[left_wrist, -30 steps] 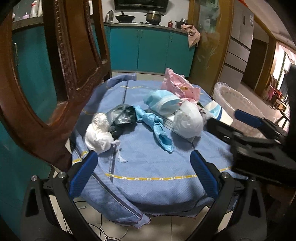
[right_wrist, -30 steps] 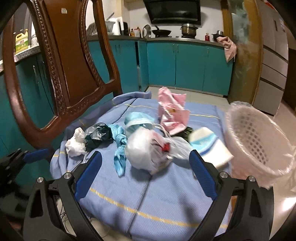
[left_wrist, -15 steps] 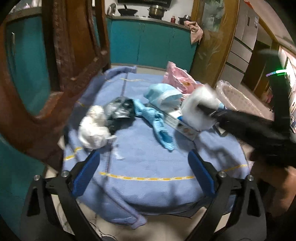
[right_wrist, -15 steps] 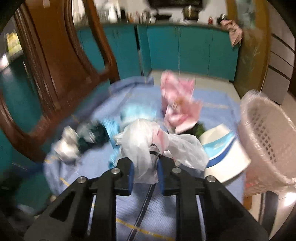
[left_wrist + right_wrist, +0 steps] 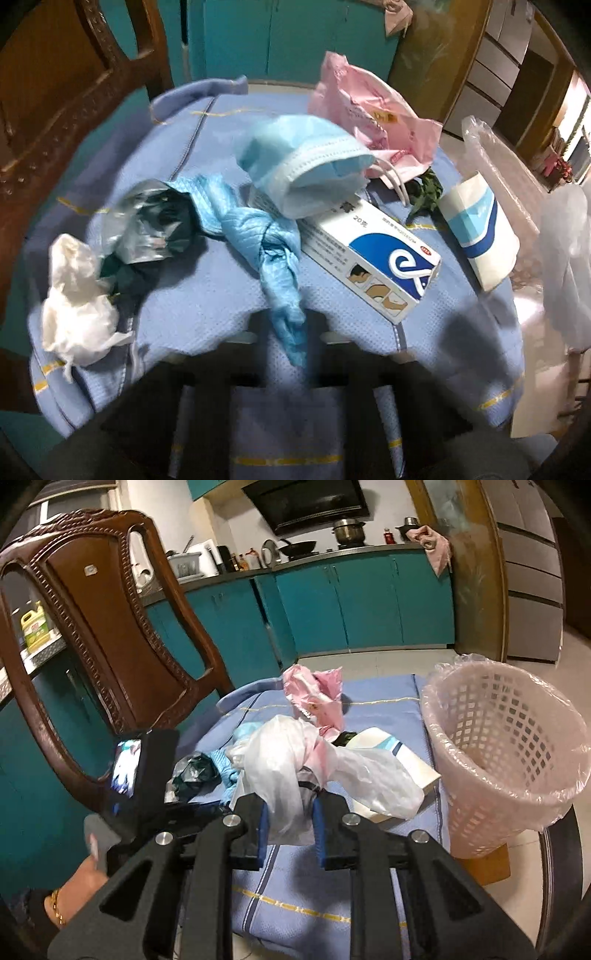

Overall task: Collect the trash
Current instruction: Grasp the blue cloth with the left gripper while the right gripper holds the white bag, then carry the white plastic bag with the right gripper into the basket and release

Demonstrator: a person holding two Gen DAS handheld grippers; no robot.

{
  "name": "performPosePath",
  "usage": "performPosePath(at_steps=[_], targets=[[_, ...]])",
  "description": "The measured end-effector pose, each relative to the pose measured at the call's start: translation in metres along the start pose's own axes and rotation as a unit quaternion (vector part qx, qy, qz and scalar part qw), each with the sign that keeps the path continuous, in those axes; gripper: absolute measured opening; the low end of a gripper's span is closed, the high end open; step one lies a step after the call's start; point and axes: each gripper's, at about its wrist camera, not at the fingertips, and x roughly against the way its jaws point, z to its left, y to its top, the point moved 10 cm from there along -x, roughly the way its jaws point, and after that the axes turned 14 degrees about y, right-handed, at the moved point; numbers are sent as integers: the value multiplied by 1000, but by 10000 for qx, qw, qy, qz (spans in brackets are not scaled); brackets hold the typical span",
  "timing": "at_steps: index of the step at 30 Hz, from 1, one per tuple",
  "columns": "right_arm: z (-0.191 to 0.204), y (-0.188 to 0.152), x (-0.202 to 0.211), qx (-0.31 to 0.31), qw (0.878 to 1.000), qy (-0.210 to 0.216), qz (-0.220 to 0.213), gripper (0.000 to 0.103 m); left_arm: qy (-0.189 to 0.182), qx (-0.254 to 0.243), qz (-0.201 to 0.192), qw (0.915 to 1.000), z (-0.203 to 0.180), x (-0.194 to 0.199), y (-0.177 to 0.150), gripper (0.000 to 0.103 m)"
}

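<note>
Jaws of my right gripper (image 5: 288,821) pinch only a thin fold of the crumpled white plastic bag (image 5: 295,757) at frame centre, so it may slip before reaching the lined basket (image 5: 506,760) at right; my left gripper's (image 5: 286,354) jaws blur, unreadable.

A blue-and-white box (image 5: 373,254) lies on the blue cloth (image 5: 207,295), a face mask (image 5: 310,166) atop it.

On the cloth (image 5: 207,295), the box (image 5: 373,254) lies centre-right, mask (image 5: 310,162) on it, tissue (image 5: 74,310) lower left, basket (image 5: 506,753) at the right edge.
</note>
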Motion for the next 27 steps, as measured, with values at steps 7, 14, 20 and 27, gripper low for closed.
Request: performPosePath(at_steps=[7,14,20,27], targets=[[9,-6,6,74,9999,71,7,20,96,-349,-1242,9916,5,80,3,4],[22,-16,20,297,9995,-72,-111,20,-10,-173,-2289,9733,27,151,-10,4],[28,-22,31,417,9985,-265,-254,20,-150,-143,-2075,9780,31,145,-15,4],[27,-24,31,393,9986,-290,-215,20,-247,-198,-1976,9798,28,144,-21,4]])
